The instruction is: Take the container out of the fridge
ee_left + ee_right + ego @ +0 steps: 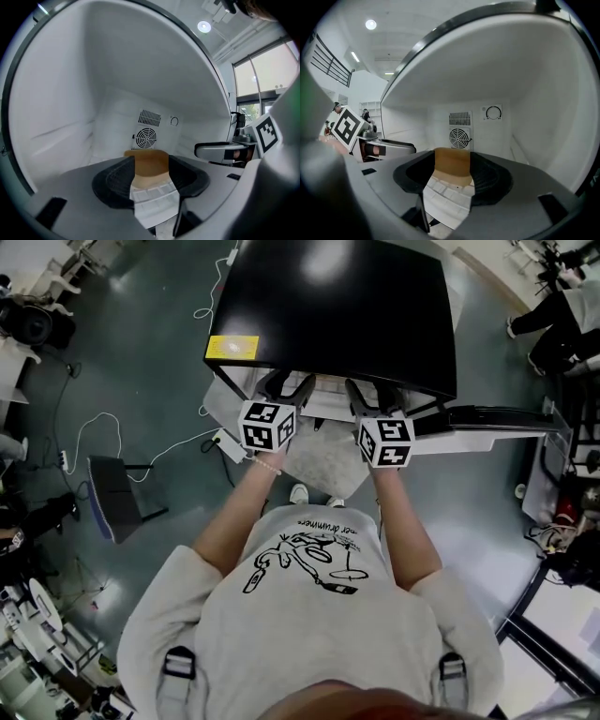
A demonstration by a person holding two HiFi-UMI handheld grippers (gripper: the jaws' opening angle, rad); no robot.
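Gaping wide, left claw (150,174) and right claw (452,174) frame the container (452,161).

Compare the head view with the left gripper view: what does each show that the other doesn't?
Head view only: the fridge from outside, with its black top and yellow sticker, plus the person's forearms.

Left gripper view only: the white fridge interior, the fan grille on the back wall, and the tan container showing in the gap between the left tool's open jaws.

Both: the right tool and its marker cube.
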